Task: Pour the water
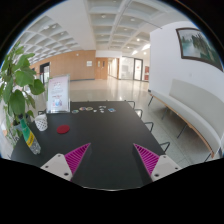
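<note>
My gripper (113,158) is open and empty, held above the near end of a long dark table (105,140). Its magenta pads (77,157) stand wide apart with only bare tabletop between them. A white cup (40,122) stands near the table's left edge, well ahead and to the left of the fingers. A bottle with a yellow and blue label (30,140) lies or leans just nearer than the cup. A small red round thing (63,128) lies flat on the table to the right of the cup.
A leafy green plant (14,85) stands at the left. A white upright sign (60,93) is on the table behind the cup. Several small items (95,108) sit at the far end. A white bench (190,112) runs along the right wall.
</note>
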Demonstrator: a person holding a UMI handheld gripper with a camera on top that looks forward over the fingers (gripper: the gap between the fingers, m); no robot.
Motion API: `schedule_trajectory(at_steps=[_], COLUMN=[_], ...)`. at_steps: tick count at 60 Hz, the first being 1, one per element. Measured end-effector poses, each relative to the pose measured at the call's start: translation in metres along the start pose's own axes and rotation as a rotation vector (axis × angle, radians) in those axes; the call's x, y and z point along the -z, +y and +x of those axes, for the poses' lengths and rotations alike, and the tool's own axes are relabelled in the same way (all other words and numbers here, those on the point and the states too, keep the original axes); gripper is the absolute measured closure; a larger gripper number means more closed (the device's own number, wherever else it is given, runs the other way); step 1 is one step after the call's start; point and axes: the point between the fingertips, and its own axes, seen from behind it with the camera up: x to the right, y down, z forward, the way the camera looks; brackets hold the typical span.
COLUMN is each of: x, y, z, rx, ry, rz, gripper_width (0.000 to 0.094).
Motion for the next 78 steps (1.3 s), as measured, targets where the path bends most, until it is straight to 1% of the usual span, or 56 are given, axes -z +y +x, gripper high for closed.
schedule_trajectory(at_steps=[10, 19, 25, 30, 36, 37, 45, 53, 58, 63, 70, 74, 78], x=[0.001, 0.009, 0.020, 0.033, 0.054, 0.049, 0.059, 0.037, 0.013, -0.015, -0.054, -0.075, -0.089], y=[0.018, 0.050, 0.072, 0.088, 0.105, 0.110, 0.105, 0.085, 0.068, 0.054, 0.046, 0.044, 0.041], z=[0.005, -0.006, -0.030, -0.059, -0.117, -0.123, -0.221, -0.299, -0.336, -0.356, -0.380, -0.386, -0.388], rx=[0.038, 0.073, 0.107, 0.141, 0.156, 0.156, 0.147, 0.123, 0.111, 0.110, 0.087, 0.082, 0.084], ry=[0.028, 0.048, 0.029, 0.017, -0.046, -0.061, -0.168, -0.217, -0.218, -0.202, -0.182, -0.162, -0.153], rz=[-0.009, -0.037, -0.056, -0.055, -0.066, -0.066, -0.040, 0.008, 0.049, 0.087, 0.108, 0.116, 0.143], gripper_width=[0.0081, 0.0084, 0.0083, 0.0082, 0.0084, 0.0084, 0.0084, 0.0081, 0.0085, 0.0084, 0.0093, 0.0129, 0.0210])
